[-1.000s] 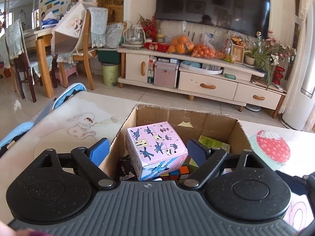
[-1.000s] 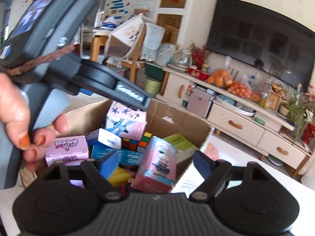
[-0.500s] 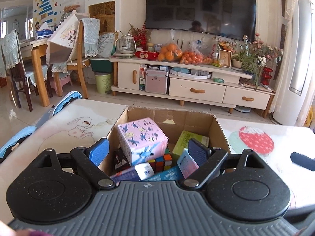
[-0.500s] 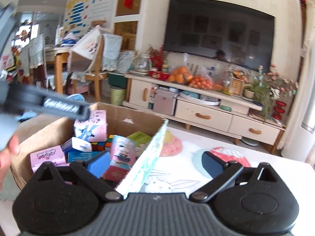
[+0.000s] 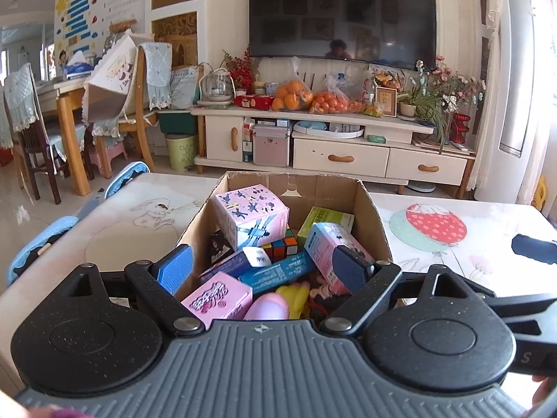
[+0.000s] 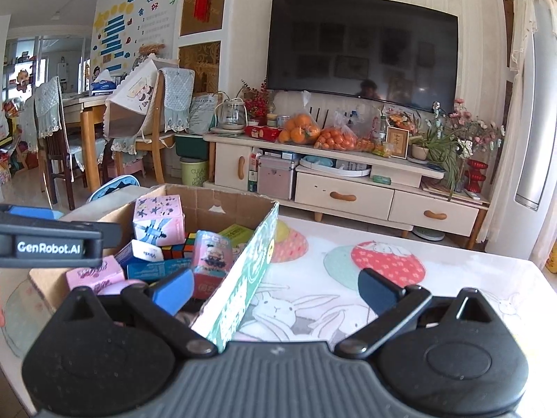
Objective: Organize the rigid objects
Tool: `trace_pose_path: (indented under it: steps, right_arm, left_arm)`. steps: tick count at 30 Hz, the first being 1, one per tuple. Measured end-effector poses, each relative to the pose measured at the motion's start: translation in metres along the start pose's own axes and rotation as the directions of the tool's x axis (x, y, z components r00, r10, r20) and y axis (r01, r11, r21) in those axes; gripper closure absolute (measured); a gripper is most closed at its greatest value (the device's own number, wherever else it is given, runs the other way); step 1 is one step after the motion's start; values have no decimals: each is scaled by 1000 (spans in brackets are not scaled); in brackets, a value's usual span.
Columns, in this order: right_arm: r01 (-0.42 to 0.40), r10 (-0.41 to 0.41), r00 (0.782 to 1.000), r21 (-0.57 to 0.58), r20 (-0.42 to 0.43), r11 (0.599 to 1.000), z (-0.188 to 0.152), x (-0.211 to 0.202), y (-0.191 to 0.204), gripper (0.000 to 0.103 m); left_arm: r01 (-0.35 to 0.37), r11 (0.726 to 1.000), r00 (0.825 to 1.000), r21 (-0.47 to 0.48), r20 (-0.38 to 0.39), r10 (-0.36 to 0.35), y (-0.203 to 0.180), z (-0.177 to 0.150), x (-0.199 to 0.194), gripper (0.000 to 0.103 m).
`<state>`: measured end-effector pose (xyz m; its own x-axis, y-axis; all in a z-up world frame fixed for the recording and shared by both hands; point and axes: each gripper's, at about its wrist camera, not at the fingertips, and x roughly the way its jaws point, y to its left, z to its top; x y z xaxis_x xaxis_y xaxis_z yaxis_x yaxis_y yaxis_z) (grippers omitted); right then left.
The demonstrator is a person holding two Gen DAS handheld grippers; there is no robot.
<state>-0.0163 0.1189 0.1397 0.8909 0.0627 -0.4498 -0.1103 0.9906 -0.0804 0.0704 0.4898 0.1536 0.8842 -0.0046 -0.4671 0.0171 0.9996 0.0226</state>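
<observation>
A cardboard box [image 5: 292,177] on the table holds several packs: a pink cube box with blue planes [image 5: 250,214], a puzzle cube [image 5: 280,249], a green box [image 5: 325,219], a tall pink box with a cartoon [image 6: 210,257] and a blue carton [image 5: 278,271]. My left gripper [image 5: 261,270] is open over the box's near end, with nothing between its fingers. My right gripper [image 6: 276,289] stands wide open astride the box's green-printed right wall [image 6: 243,285], not pressing on it. The left gripper's body [image 6: 52,244] shows at the left of the right wrist view.
The table wears a rabbit-print cover [image 6: 383,296] that stretches to the right of the box. A blue chair back [image 5: 128,174] stands at the table's far left. Beyond the table are a TV cabinet [image 5: 341,156] and wooden dining chairs [image 5: 135,118].
The right gripper opened off the tall pink cartoon box, left it in the carton and drew back to the right. The left gripper pulled back, so more of the carton shows.
</observation>
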Motion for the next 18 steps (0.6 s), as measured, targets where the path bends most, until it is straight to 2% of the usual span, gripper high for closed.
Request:
trace_pose_path:
  steps: [8, 18]
  right_arm:
    - [20, -20, 1000, 7, -2, 1000, -5, -18, 5, 1]
    - [30, -30, 1000, 35, -7, 999, -13, -34, 21, 1]
  left_arm:
    - [18, 1000, 1000, 14, 5, -18, 5, -14, -16, 0]
    - [63, 998, 998, -25, 7, -63, 16, -26, -28, 0]
